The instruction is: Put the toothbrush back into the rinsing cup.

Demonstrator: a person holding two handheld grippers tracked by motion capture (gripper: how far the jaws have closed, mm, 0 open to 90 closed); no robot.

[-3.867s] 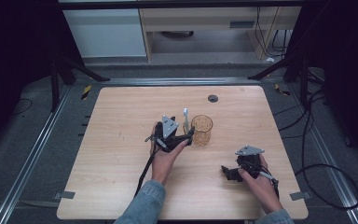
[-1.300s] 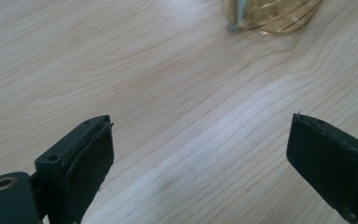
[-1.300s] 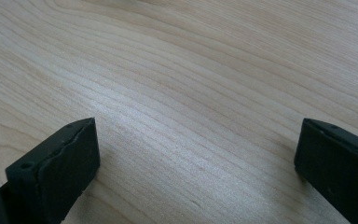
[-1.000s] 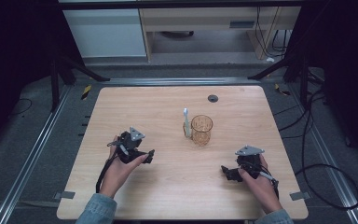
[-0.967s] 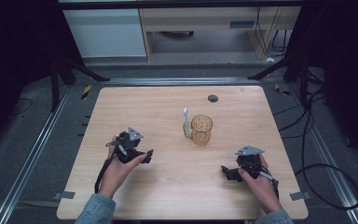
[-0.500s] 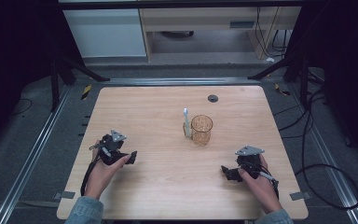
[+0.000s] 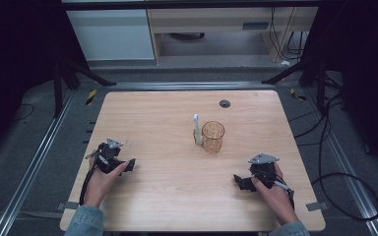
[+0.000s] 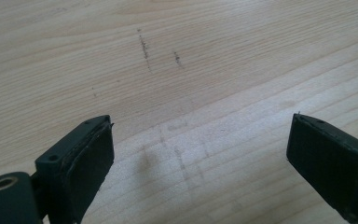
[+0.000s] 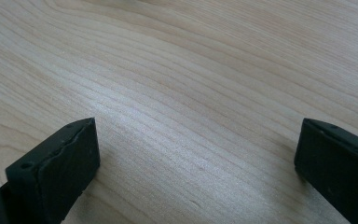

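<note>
The left gripper rests near the left edge of the wooden table, held in the person's left hand. In the left gripper view its jaws stand spread wide apart with nothing between them, only pale wood grain marked by a few short dark scuffs. The right gripper lies toward the table's near right corner under the right hand, a grey three-cornered plate on top of it. In the right gripper view its jaws are likewise spread wide, bare wood between them.

Between the two grippers and farther back, near the middle of the table, stands an amber see-through cup with a patterned wall, upright. Just beside it on its left a white toothbrush stands upright, touching or nearly touching the cup; which one, the high view does not settle. Beyond them a small dark round disc sits near the far edge.
</note>
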